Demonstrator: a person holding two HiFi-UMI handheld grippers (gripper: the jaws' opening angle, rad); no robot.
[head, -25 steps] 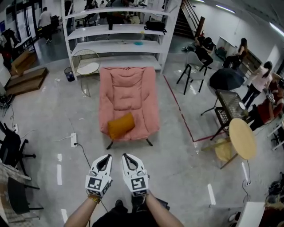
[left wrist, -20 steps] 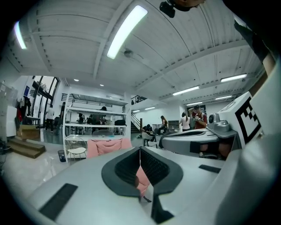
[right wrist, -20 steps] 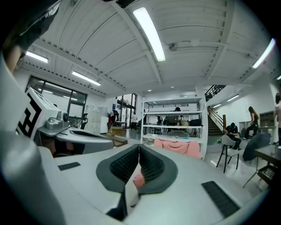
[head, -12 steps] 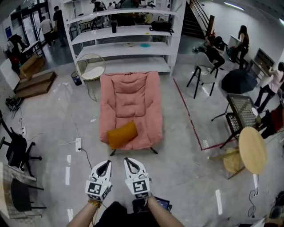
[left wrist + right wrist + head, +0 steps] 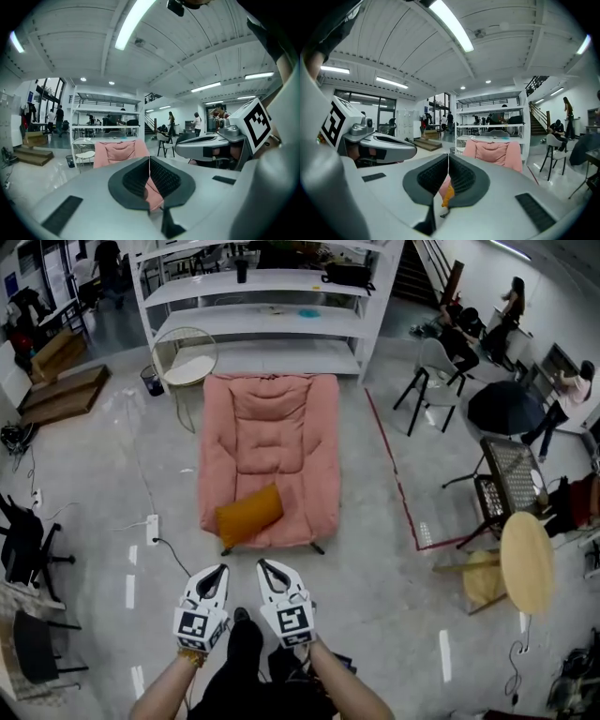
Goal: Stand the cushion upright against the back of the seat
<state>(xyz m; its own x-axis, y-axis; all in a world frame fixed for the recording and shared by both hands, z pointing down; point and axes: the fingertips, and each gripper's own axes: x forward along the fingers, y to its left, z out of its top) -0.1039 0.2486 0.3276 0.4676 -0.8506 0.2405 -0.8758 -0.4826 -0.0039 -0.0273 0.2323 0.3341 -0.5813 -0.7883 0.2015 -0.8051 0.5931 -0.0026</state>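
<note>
Left gripper (image 5: 218, 570) and right gripper (image 5: 266, 566) clenched, empty. Orange rectangular cushion (image 5: 248, 514) lies at near-left edge of pink padded armchair (image 5: 272, 423) seat. Risk: a clumsy nudge slides it onto the floor (image 5: 375, 596).

A grey concrete floor (image 5: 94, 474) fills the head view, crossed right of centre by a red tape line (image 5: 394, 474). A white shelving unit (image 5: 272, 320) stands at top centre, with wooden platforms (image 5: 61, 395) at upper left. A round wooden table (image 5: 527, 562) sits at right and a black office chair (image 5: 23, 549) at the left edge. In the left gripper view, strip lights (image 5: 133, 21) line a white ribbed ceiling (image 5: 187, 42), and tall windows (image 5: 49, 93) show at far left.
</note>
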